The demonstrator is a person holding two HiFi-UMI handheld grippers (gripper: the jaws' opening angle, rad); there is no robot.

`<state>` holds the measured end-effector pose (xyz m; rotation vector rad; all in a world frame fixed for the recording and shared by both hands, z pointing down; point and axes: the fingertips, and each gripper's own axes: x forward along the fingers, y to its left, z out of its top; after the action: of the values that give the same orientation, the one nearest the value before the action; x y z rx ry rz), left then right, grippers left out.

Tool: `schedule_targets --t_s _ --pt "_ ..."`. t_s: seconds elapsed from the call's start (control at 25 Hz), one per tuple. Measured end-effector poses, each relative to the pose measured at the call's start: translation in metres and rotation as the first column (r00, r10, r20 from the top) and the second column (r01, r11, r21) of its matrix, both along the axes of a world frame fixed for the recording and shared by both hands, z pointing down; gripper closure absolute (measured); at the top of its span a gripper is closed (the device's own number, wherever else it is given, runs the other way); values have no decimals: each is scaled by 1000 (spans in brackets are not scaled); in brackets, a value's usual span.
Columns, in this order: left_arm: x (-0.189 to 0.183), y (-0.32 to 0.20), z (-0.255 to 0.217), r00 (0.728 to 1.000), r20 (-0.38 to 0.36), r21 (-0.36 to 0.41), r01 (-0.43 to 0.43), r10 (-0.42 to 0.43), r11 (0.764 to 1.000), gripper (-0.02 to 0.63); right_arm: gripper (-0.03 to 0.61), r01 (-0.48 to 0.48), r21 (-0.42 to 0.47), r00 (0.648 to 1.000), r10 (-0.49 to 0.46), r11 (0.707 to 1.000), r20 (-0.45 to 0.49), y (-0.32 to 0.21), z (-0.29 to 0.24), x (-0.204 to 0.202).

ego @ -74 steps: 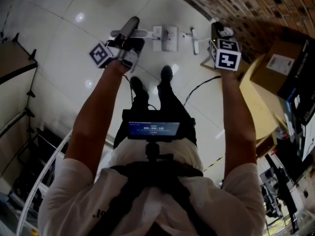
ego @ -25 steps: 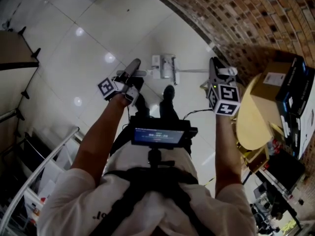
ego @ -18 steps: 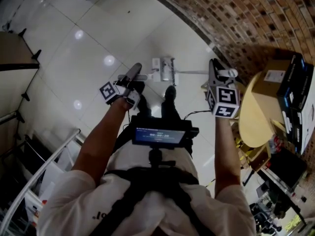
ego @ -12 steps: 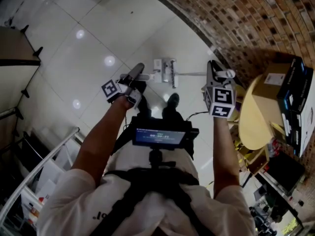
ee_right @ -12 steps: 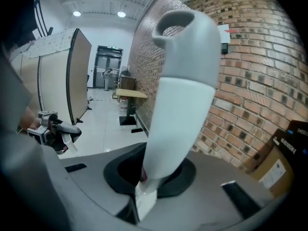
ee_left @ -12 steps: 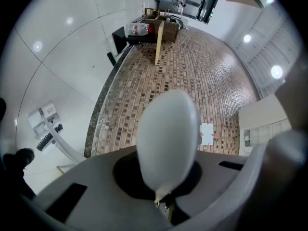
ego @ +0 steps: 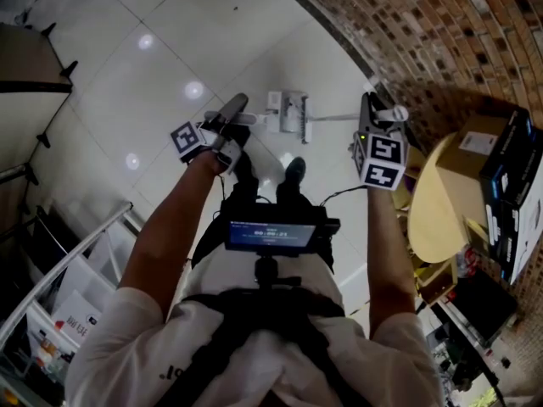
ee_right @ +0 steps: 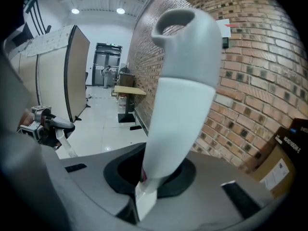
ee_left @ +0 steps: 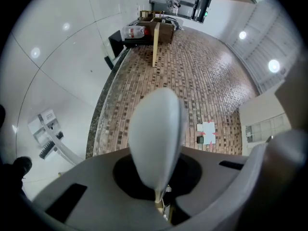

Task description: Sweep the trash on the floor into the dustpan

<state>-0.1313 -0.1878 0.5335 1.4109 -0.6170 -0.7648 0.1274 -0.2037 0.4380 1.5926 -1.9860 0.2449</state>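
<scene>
Saw the dustpan resting on the floor, just past the shoes. Looked light, hard and a bit slippery. Found the left claw pinching the dustpan handle tight, the right claw pinching the broom handle. Seemed best held up high.

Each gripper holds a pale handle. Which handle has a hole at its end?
The right handle, clamped in the right gripper: its tip is an open ring. The left handle, in the left gripper, ends smooth and closed.
</scene>
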Motion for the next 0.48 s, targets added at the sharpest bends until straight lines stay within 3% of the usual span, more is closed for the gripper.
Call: schedule_targets --t_s 0.2,0.48 --pt "-3 -8 -2 999 44 19 13 -14 1000 614 546 -27 -14 1000 27 1000 3 -18 18 -8" --pt "0 -8 -5 992 124 59 -25 18 998 573 546 -18 -118 999 22 993 30 -26 69 -46"
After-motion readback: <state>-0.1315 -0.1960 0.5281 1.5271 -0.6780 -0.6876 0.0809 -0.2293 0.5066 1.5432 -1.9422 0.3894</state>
